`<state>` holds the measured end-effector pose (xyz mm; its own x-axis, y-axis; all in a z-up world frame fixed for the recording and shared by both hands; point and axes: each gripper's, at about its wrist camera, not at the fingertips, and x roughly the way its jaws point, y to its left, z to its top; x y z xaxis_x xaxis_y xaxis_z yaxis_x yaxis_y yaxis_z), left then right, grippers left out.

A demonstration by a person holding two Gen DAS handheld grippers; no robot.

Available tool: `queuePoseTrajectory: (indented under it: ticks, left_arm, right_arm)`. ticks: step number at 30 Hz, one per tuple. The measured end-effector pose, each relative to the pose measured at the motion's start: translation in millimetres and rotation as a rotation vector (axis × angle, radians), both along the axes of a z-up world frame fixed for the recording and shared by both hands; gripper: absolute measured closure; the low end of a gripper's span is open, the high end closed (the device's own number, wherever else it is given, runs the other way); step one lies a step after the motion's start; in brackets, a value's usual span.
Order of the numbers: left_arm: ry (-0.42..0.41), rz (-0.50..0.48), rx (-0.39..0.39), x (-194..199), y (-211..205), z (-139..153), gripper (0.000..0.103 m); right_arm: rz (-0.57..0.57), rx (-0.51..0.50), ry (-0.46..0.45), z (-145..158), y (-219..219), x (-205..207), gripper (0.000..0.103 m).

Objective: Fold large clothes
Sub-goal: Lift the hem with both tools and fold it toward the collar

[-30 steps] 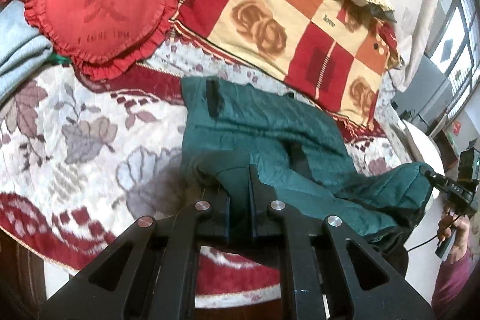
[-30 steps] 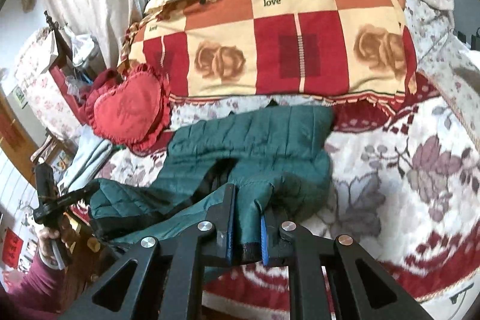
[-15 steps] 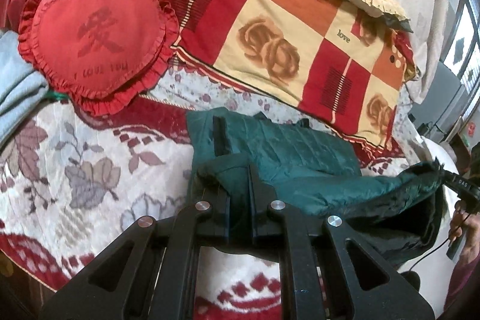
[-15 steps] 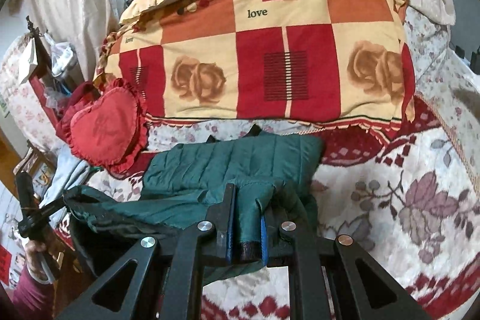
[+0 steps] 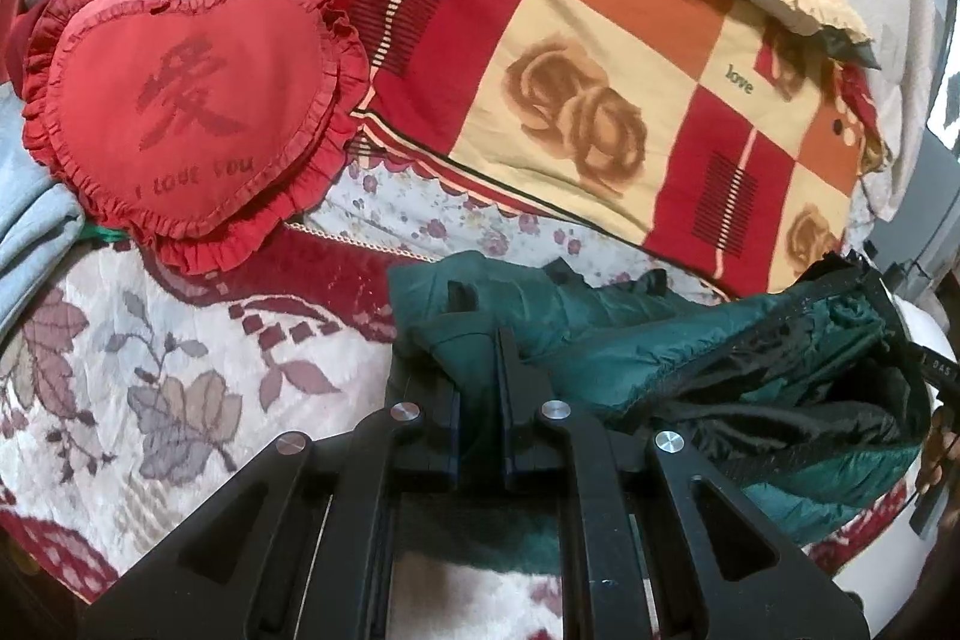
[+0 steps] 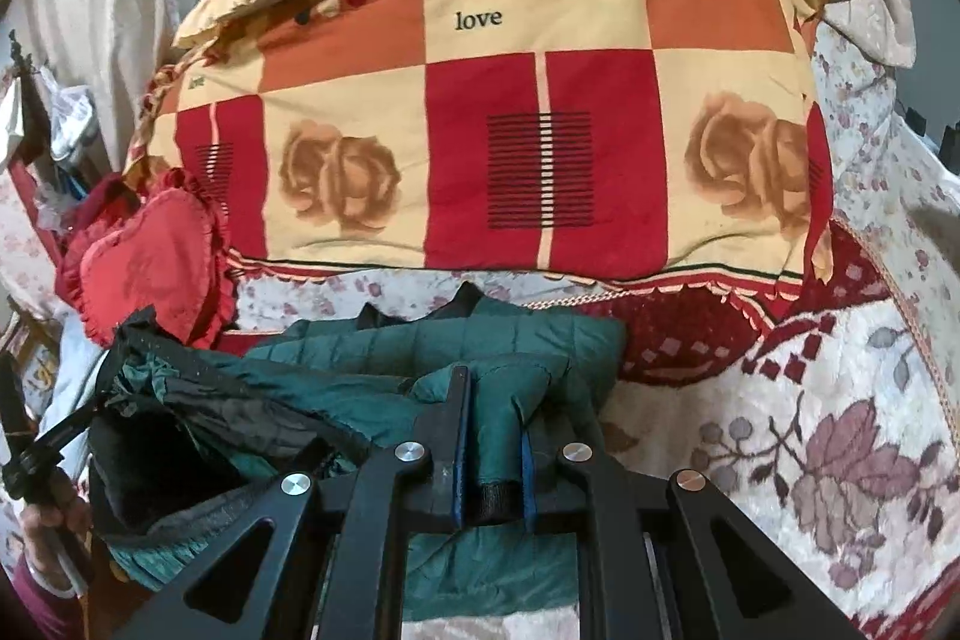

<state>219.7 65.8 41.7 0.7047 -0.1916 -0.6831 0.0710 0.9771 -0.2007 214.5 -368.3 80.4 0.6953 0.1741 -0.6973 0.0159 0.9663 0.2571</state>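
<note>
A dark green quilted jacket (image 5: pixel 612 334) lies on the flowered bedspread, its near half lifted and doubled toward the far half. My left gripper (image 5: pixel 480 340) is shut on a green fold at the jacket's left corner. My right gripper (image 6: pixel 493 388) is shut on another green fold with a black cuff edge at the jacket (image 6: pixel 456 346), near its right corner. Between the two grips the jacket sags and its black lining (image 6: pixel 156 460) shows. In the right wrist view my left gripper (image 6: pixel 24 454) appears at the far left, in a hand.
A large checked red and cream quilt (image 5: pixel 588 58) is piled at the bed's far side, just beyond the jacket. A red heart-shaped cushion (image 5: pixel 186 106) lies to the left, beside a grey folded garment (image 5: pixel 30 220). The flowered bedspread (image 6: pixel 840 400) extends to the right.
Both grippers carried the jacket's near edge forward toward the checked quilt. The flat far part of the jacket now looks much shorter, and the lifted part sags with lining exposed.
</note>
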Motion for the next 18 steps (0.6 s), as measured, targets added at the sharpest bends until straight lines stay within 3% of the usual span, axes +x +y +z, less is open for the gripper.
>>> queuePoseTrajectory:
  ticks: [18]
  left_arm:
    - [0.085,0.078,0.024,89,-11,-38,0.094]
  right_arm:
    - [-0.082,-0.032,0.074,-45,-4,78,0.091]
